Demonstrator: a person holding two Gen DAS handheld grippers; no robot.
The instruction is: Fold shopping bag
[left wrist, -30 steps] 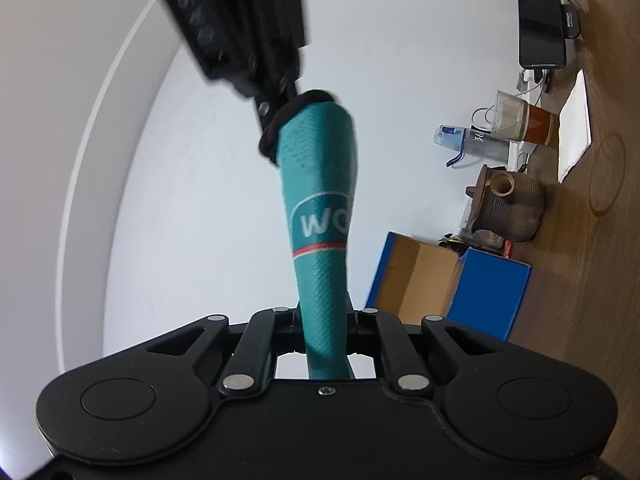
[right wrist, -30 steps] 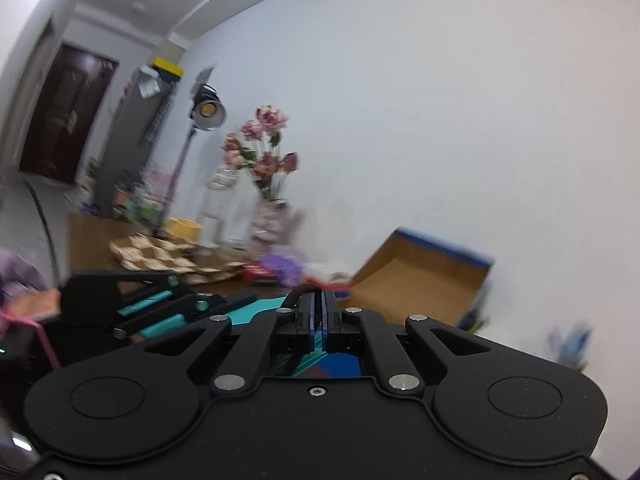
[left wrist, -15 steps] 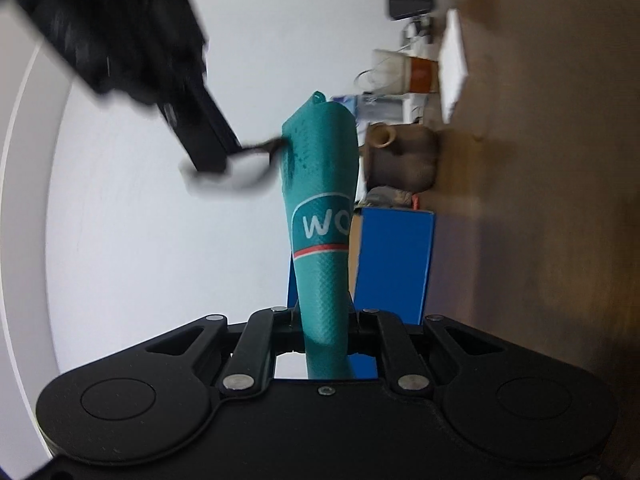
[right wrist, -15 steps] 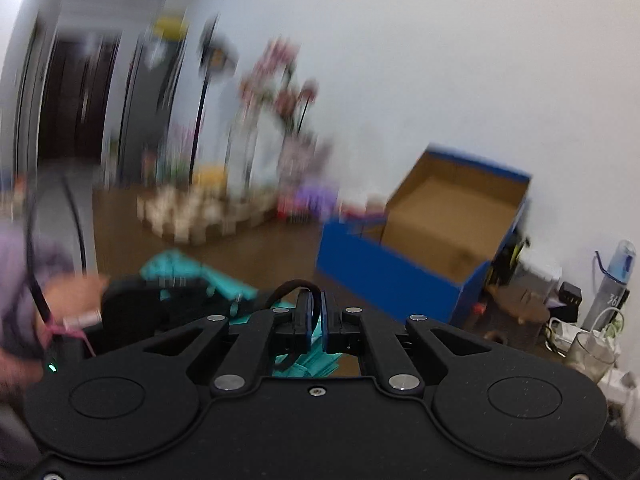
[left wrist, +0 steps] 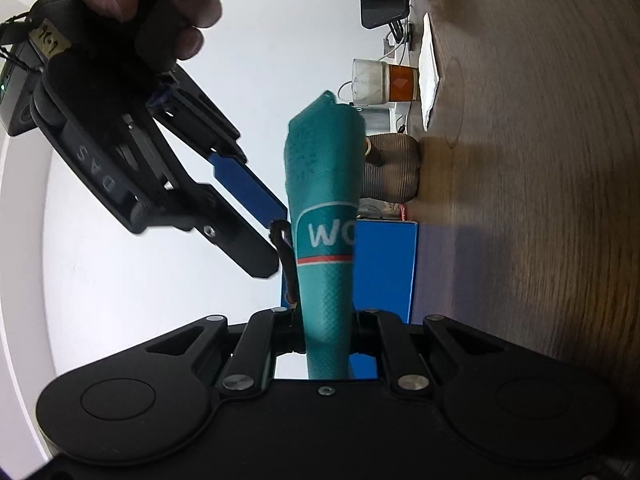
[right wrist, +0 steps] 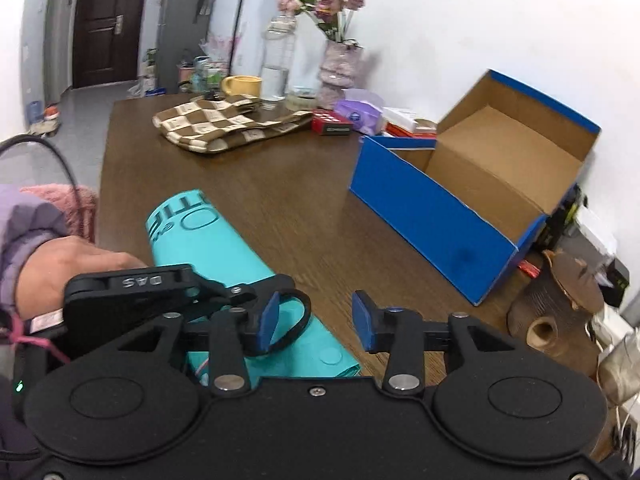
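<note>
While the left gripper (left wrist: 325, 322) is clamped on a folded teal shopping bag (right wrist: 224, 252) lying on a brown wooden table (right wrist: 288, 200), the right gripper (right wrist: 316, 318) hangs above it, its jaws opening with nothing between them. An open blue cardboard box (right wrist: 432, 208), a checkered cloth (right wrist: 216, 124) and a vase of flowers (right wrist: 340, 68) stand by a white wall (right wrist: 480, 20); a dark door (right wrist: 104, 20) lies beyond.
</note>
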